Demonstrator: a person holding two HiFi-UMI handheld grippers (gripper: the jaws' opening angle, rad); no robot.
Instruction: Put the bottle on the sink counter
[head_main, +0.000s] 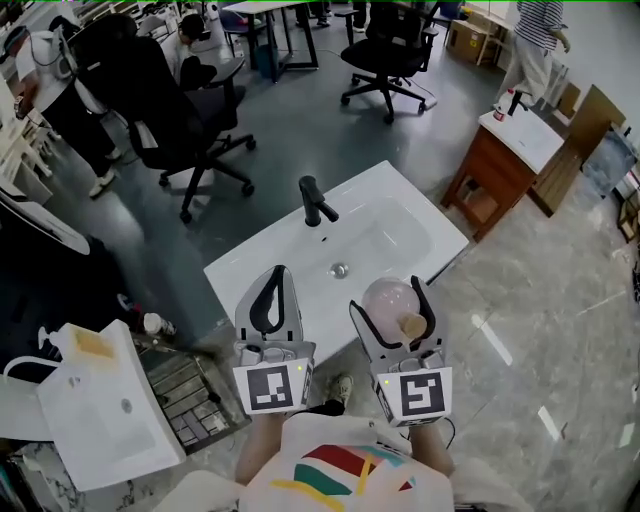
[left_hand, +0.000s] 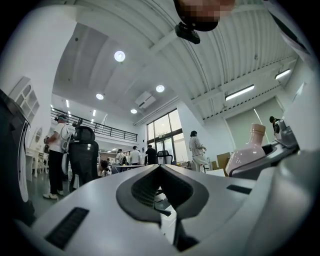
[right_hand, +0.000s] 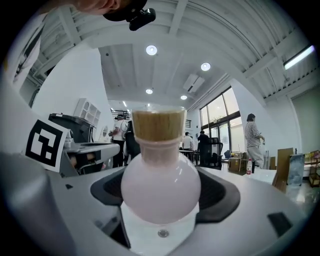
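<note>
The right claw (head_main: 388, 292) is clenched on a pink round-bellied bottle (right_hand: 160, 187), its dark pads (right_hand: 220, 192) pressed to the left and right of the belly. The bottle's long axis runs across the line of the jaws. It isn't plumb: from the head view the neck and the wooden stopper (right_hand: 158, 125) lean back toward the near side and a little right, so the stopper sits just beside the right jaw while the belly fills the gap further out. In the right gripper view the stopper points up toward the ceiling and the belly sits low between the pads.

In the head view the bottle is held over the near right part of the white sink table (head_main: 250, 255), near the drain (head_main: 339, 269). The black faucet (head_main: 318, 200) stands at the far edge of the basin.

The left claw (head_main: 275, 275) is just to the left of the right one, over the near left part of the basin. Its jaws are closed tip to tip with nothing between them, and only an open loop is left behind the tips.

A black office chair (head_main: 185, 120) stands on the floor beyond the sink, far left.
</note>
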